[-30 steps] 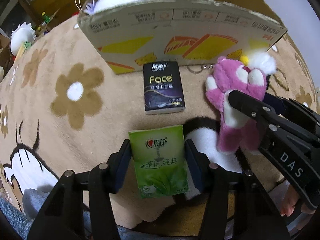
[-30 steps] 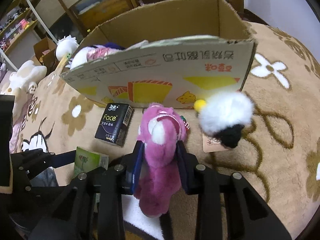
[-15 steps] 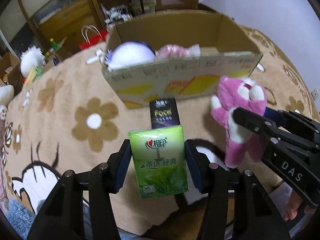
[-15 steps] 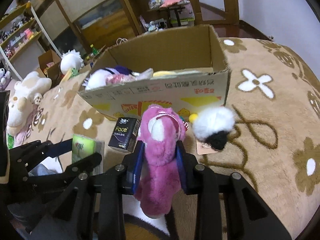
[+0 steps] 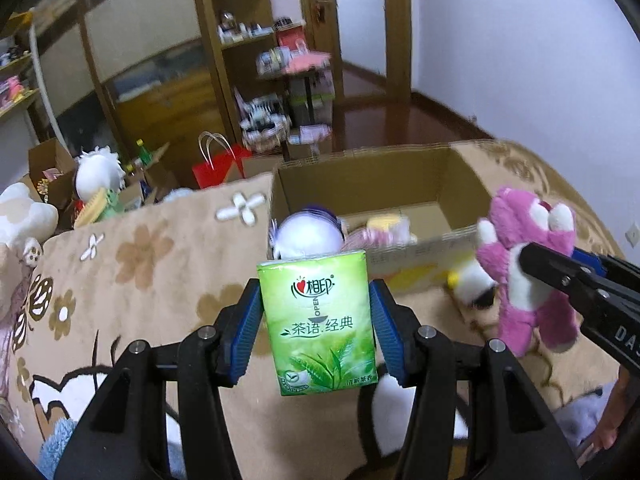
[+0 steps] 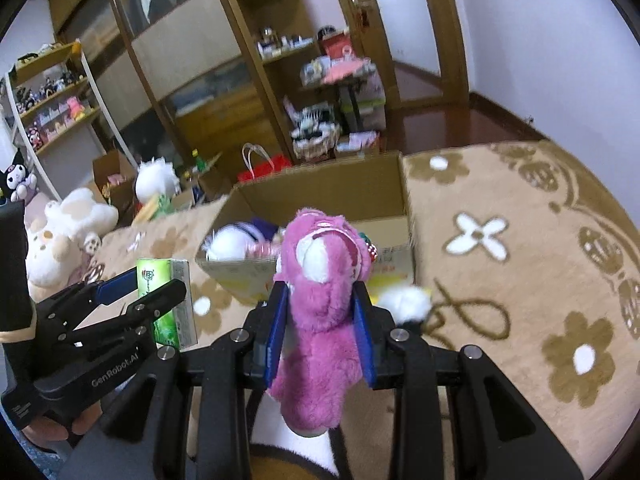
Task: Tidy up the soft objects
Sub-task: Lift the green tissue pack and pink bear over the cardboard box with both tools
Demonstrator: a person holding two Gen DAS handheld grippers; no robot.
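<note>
Through my left wrist camera, my left tongs [image 5: 316, 322] are pinching a green tissue pack [image 5: 320, 320] upright between their 2 blue pads [image 5: 246, 328], 1 pad pressing on each side edge. The pack is hanging clear above the flowered beige rug [image 5: 136, 264]. Straight ahead of these tongs, beyond the pack's top edge, an open cardboard box [image 5: 380, 178] is sitting on the rug, holding a round white plush [image 5: 308, 236] in its near left corner and some pink and yellow soft things, blurred, just right of it. Off to the right, my right tongs [image 5: 532, 260] are reaching in, gripping a pink plush bear [image 5: 524, 240]. A small white and black plush [image 5: 472, 286] is lying on the rug between the bear and the box's near wall.

Through my right wrist camera, my right tongs [image 6: 320, 320] are squeezing the pink plush bear [image 6: 320, 280] around its middle, its head standing above the pads and its legs dangling below. The cardboard box [image 6: 332, 184] is lying straight ahead beyond the bear's head, with the white plush [image 6: 228, 246] showing inside at its left. To the left, my left tongs [image 6: 140, 290] are holding the green tissue pack [image 6: 176, 308], seen edge-on. The small white plush [image 6: 404, 304] is lying on the rug [image 6: 520, 280] just right of my right pad.
</note>
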